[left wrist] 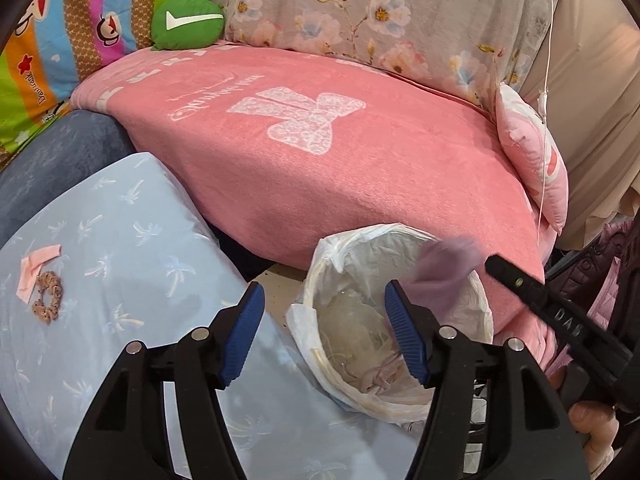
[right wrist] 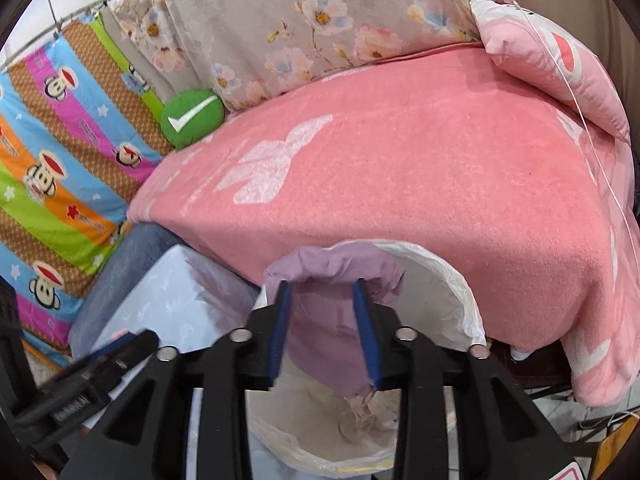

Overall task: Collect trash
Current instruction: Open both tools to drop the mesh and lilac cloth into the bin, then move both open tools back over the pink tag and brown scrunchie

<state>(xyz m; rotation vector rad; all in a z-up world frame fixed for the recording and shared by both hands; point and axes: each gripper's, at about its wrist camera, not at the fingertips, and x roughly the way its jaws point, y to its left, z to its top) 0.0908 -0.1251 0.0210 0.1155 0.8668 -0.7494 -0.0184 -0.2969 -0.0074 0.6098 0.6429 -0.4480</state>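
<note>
A bin lined with a white bag (left wrist: 400, 240) stands on the floor by the pink sofa; it also shows in the right wrist view (right wrist: 460, 292). A purple wad of paper (right wrist: 332, 320) lies between my right gripper's (right wrist: 324, 292) fingers, right over the bin mouth; the jaws stand apart and the wad looks loose. In the left wrist view the wad (left wrist: 444, 272) is blurred over the bin. My left gripper (left wrist: 324, 300) is open and empty beside the bin. A pink paper scrap (left wrist: 34, 268) and a brown scrunchie (left wrist: 48, 298) lie on the light blue cushion (left wrist: 132, 240).
A pink blanket (left wrist: 320, 152) covers the sofa seat behind the bin. A green check-mark cushion (left wrist: 188, 22) and a pink pillow (left wrist: 536, 160) lie on it. A striped cartoon sheet (right wrist: 60, 160) hangs at the left. Crumpled trash (left wrist: 380, 372) lies in the bin.
</note>
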